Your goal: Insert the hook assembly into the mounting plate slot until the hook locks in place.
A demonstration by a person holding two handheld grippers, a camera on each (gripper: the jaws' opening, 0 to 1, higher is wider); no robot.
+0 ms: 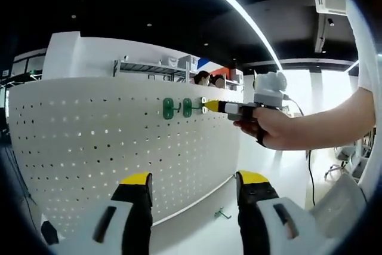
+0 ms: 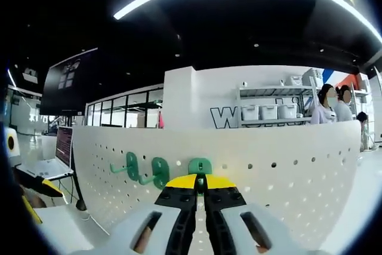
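Right gripper view, item one: your right gripper (image 2: pixel 200 184), jaws pressed together with the yellow tips meeting at the face of the white pegboard (image 2: pixel 286 165), clenched on the base of a third green hook (image 2: pixel 200 166) that sits at the board directly above the tips. Whether the tips actually pinch the hook or only press against it you cannot tell for certain; it reads as a grasp. Item two: two green hooks (image 2: pixel 146 171), already seated on the pegboard, just beside the held one on its left, their prongs sticking out from the board. Item three, left gripper view: your left gripper (image 1: pixel 194 180), jaws spread wide apart, nothing between them, hanging in front of the lower pegboard (image 1: pixel 107 141), well below the hooks. Item four: the same two seated hooks (image 1: pixel 177 108) near the top of the board, with your right gripper (image 1: pixel 210 106) touching the board just beside them, your hand (image 1: pixel 271 126) behind it. Item five: a small loose green hook (image 1: pixel 222 213) lying on the surface at the foot of the pegboard. Status, as a judgement: two hooks mounted; the third is at its slot but its lock is not confirmed, so press it home and release only when it sits flush. The loose hook at the foot of the board is possibly left to mount.
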